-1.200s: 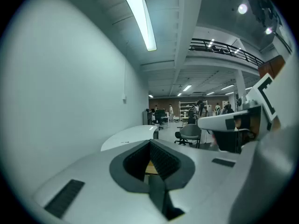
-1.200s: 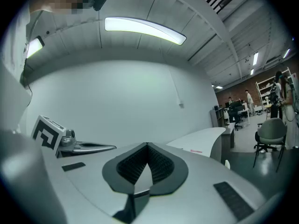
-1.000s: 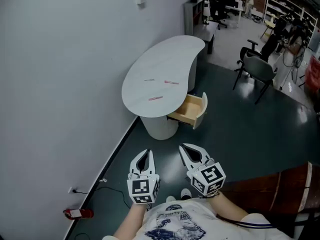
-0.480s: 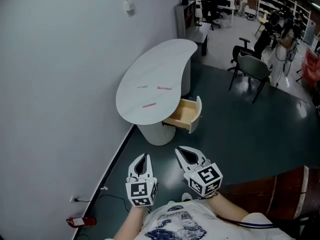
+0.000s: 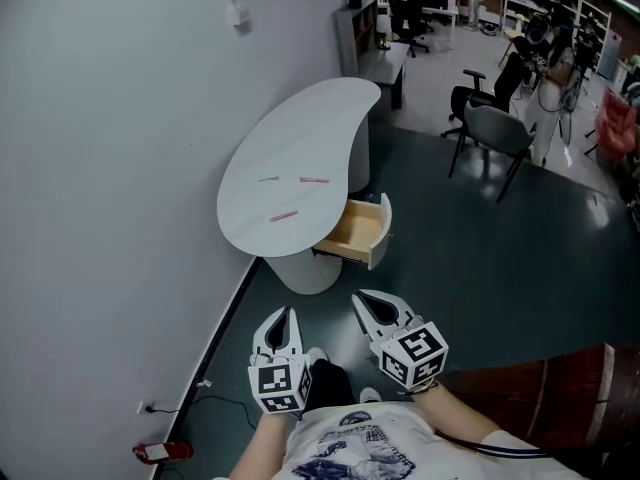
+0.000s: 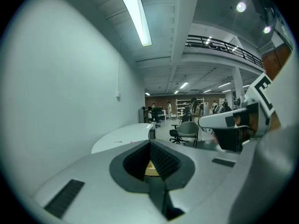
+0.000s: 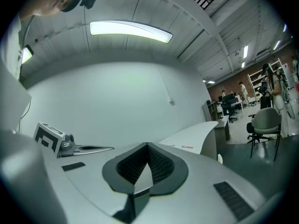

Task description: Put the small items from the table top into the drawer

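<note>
A white bean-shaped table (image 5: 310,128) stands by the wall, well ahead of both grippers. Three thin pink items lie on its top: one (image 5: 268,179) at the left, one (image 5: 314,180) in the middle, one (image 5: 283,216) nearest its front edge. A wooden drawer (image 5: 352,230) stands pulled out below the top. My left gripper (image 5: 283,314) and right gripper (image 5: 364,299) hang side by side over the dark floor, both shut with nothing in them. The table (image 7: 198,133) and a pink item (image 7: 187,147) also show in the right gripper view. The left gripper's (image 6: 150,142) own view shows the table (image 6: 124,137) too.
A grey wall runs along the left. Dark office chairs (image 5: 493,128) stand right of the table, with desks and shelves further back. A red object (image 5: 160,453) with a cable lies on the floor by the wall. A brown wooden surface (image 5: 545,388) lies at the lower right.
The table and drawer have shifted left in the head view. Both grippers keep their side-by-side places. A dark leg and shoe now show between them.
</note>
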